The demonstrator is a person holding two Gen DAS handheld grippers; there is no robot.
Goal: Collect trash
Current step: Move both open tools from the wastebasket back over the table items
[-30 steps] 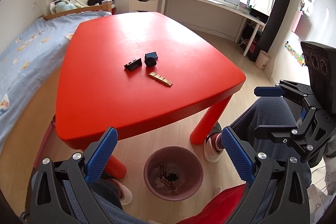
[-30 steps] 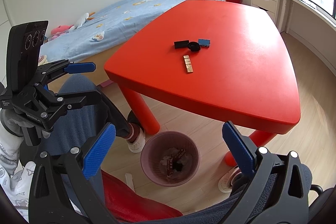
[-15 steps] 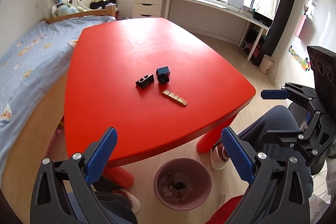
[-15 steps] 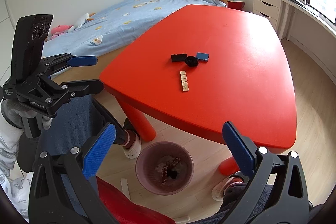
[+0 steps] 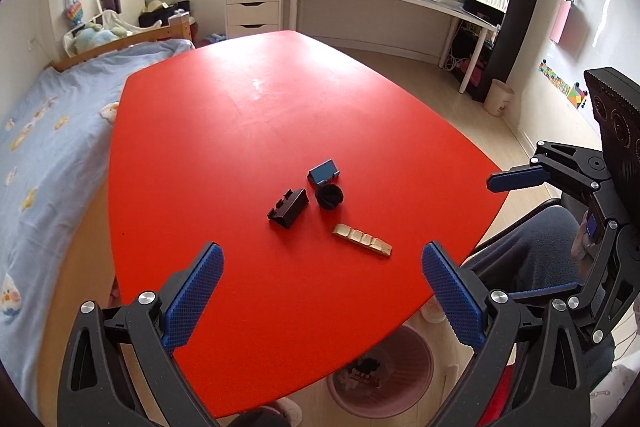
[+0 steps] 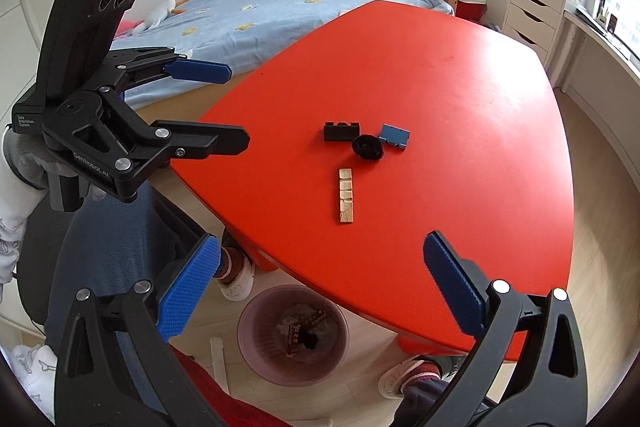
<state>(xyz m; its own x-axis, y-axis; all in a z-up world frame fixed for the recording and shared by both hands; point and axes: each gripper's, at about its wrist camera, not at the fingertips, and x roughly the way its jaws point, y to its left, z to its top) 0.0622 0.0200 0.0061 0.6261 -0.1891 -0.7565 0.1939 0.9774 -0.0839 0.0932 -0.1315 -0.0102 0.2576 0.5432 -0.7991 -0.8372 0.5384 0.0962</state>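
Red table [image 5: 248,131] out front with a pink bin [image 6: 256,327] on the floor under its near edge, already holding scraps. Both grippers, left [image 5: 322,291] and right [image 6: 322,281], gaping wide and empty above the near edge. Four bits of trash mid-table: black block [image 5: 289,207], blue box [image 5: 323,172], round black cap [image 5: 329,196], and nearest, a tan strip [image 5: 362,239], slanting across the left's reach but pointing lengthwise at the right, so likely the right's pick.
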